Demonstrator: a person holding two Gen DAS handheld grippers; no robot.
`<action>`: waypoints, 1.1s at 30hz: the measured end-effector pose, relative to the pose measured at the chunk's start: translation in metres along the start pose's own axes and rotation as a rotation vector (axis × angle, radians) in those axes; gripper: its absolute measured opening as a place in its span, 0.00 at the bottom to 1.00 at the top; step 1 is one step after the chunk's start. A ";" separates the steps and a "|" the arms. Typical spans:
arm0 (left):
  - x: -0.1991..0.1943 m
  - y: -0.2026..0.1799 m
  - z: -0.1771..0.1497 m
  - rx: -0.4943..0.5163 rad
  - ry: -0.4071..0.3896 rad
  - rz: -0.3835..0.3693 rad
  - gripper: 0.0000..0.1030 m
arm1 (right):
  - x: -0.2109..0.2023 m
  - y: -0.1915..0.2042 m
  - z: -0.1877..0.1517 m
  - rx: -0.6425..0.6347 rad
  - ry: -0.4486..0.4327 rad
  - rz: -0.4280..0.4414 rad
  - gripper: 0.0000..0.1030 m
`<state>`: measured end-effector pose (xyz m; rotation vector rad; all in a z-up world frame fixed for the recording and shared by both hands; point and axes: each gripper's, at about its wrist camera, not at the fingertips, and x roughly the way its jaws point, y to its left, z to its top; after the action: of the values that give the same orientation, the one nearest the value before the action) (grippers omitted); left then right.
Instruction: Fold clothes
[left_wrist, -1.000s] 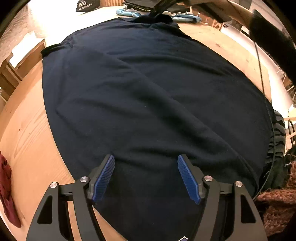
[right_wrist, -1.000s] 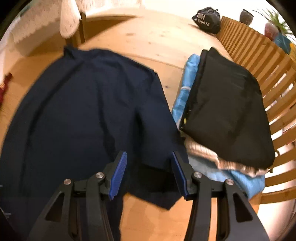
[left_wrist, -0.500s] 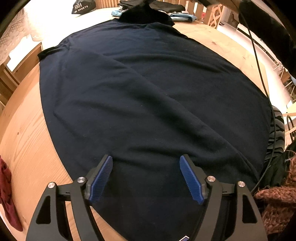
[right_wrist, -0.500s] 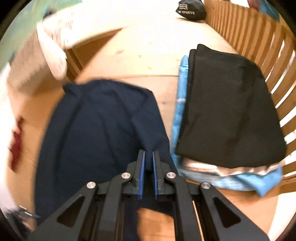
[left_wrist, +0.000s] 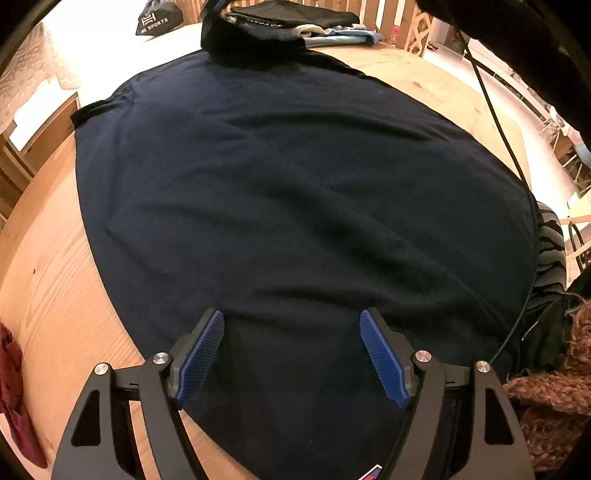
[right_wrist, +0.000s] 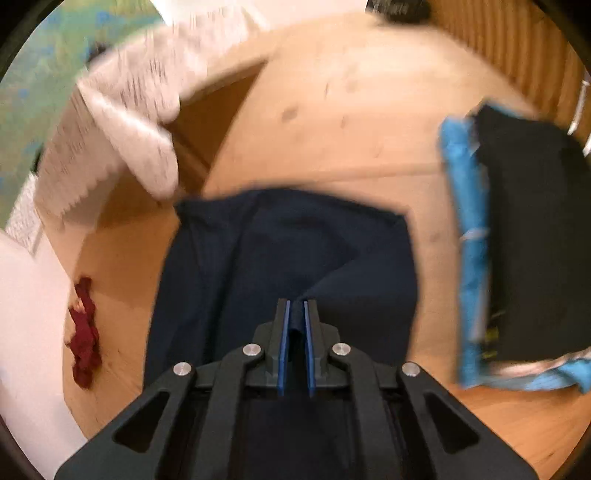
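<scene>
A dark navy shirt (left_wrist: 295, 192) lies spread over the round wooden table (left_wrist: 51, 288). My left gripper (left_wrist: 291, 350) hovers open over its near hem, blue pads wide apart with nothing between them. In the right wrist view my right gripper (right_wrist: 294, 325) is shut on a fold of the navy shirt (right_wrist: 280, 243) at its far sleeve end, and the cloth is lifted and pulled inward. That raised, folded-over part shows as a dark hump (left_wrist: 251, 40) at the far end in the left wrist view.
A stack of folded clothes, black on light blue (right_wrist: 524, 251), sits at the table's right beside a wooden slat railing (right_wrist: 517, 48). A dark red cloth (right_wrist: 85, 332) lies at the left edge. A black sports bag (left_wrist: 159, 20), a cable (left_wrist: 498, 122) and a brown knit (left_wrist: 554, 398) are nearby.
My right gripper shut on the shirt's sleeve end and has lifted it, swinging left over the shirt. The left gripper stayed open and barely moved.
</scene>
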<state>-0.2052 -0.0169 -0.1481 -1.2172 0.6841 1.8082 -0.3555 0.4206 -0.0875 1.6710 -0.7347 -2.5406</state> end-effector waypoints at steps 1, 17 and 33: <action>0.000 0.001 0.000 0.001 0.000 0.000 0.72 | 0.009 0.003 -0.001 0.000 0.037 0.008 0.23; -0.008 -0.032 0.013 -0.007 -0.023 0.037 0.71 | 0.006 -0.057 -0.102 -0.086 0.074 -0.189 0.34; -0.021 -0.229 0.049 0.252 -0.100 0.092 0.69 | -0.152 -0.047 -0.288 -0.127 -0.008 -0.086 0.42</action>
<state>-0.0268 0.1312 -0.1074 -0.9360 0.8931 1.7822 -0.0282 0.3947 -0.0664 1.6879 -0.5001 -2.5908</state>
